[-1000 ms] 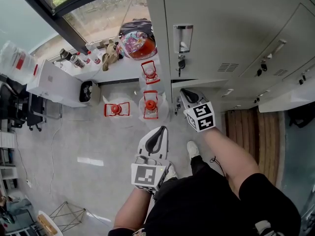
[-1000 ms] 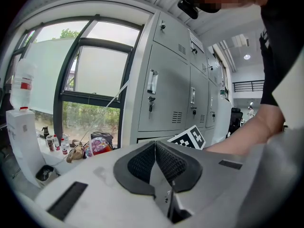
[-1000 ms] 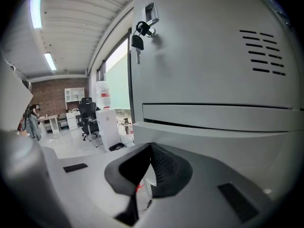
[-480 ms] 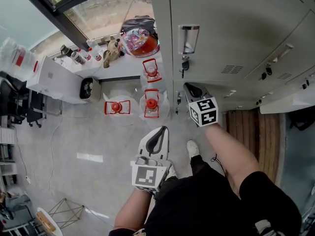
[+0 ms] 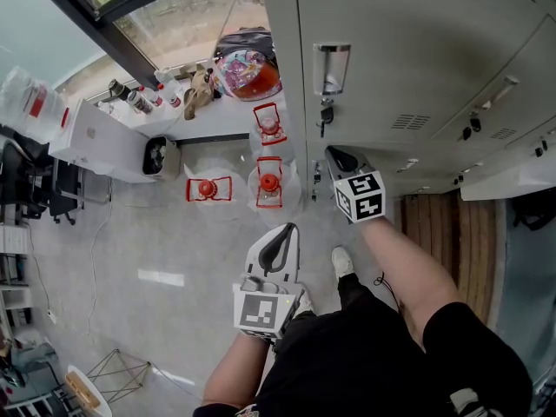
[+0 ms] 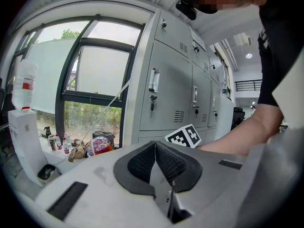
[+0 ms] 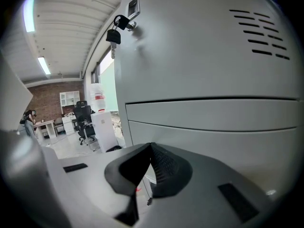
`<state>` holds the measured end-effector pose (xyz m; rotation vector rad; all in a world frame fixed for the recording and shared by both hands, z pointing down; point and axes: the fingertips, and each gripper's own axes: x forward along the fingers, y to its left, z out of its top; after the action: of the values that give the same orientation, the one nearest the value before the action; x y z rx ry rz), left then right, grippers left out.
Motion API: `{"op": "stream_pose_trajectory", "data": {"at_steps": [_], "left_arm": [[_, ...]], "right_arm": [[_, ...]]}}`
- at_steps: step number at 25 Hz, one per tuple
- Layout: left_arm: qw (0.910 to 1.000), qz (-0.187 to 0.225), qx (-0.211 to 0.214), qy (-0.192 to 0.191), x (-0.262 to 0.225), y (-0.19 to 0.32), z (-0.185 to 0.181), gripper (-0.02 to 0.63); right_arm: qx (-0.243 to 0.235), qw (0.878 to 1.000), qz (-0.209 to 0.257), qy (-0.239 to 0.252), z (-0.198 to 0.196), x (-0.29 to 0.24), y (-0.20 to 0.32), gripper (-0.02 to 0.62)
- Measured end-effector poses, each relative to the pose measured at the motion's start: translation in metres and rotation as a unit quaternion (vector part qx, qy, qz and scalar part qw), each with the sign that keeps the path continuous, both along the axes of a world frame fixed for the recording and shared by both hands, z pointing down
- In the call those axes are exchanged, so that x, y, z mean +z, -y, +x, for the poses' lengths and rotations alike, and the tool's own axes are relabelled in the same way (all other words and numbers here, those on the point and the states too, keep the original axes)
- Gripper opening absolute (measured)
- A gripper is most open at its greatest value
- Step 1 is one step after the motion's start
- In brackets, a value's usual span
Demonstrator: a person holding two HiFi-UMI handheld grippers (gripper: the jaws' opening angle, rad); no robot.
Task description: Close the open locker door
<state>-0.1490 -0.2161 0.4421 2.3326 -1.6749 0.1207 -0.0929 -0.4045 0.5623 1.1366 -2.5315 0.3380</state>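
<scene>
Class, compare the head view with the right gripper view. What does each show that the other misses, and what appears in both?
Only the head view shows the left claw, the person's shoe and the red-capped jugs on the floor. Only the right gripper view shows the brick wall, an office chair and a ceiling light strip. Both show the right claw, shut and empty, close to the grey locker door, with the key hanging in its lock and the vent slots.
</scene>
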Motion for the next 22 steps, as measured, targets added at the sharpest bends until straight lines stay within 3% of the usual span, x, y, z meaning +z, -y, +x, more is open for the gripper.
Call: {"op": "stream_pose_trajectory", "data": {"at_steps": [8,22], "left_arm": [[1.0000,0.002,0.001,0.004,-0.001,-0.006,-0.001,0.018],[0.9986,0.029,0.042,0.011,-0.015,-0.027,0.007,0.018]], "right_arm": [[0.003,1.000,-0.003,0.006,-0.001,-0.003,-0.003,0.054],[0.015,1.000,0.012,0.009,0.018,-0.032,-0.047,0.054]]}}
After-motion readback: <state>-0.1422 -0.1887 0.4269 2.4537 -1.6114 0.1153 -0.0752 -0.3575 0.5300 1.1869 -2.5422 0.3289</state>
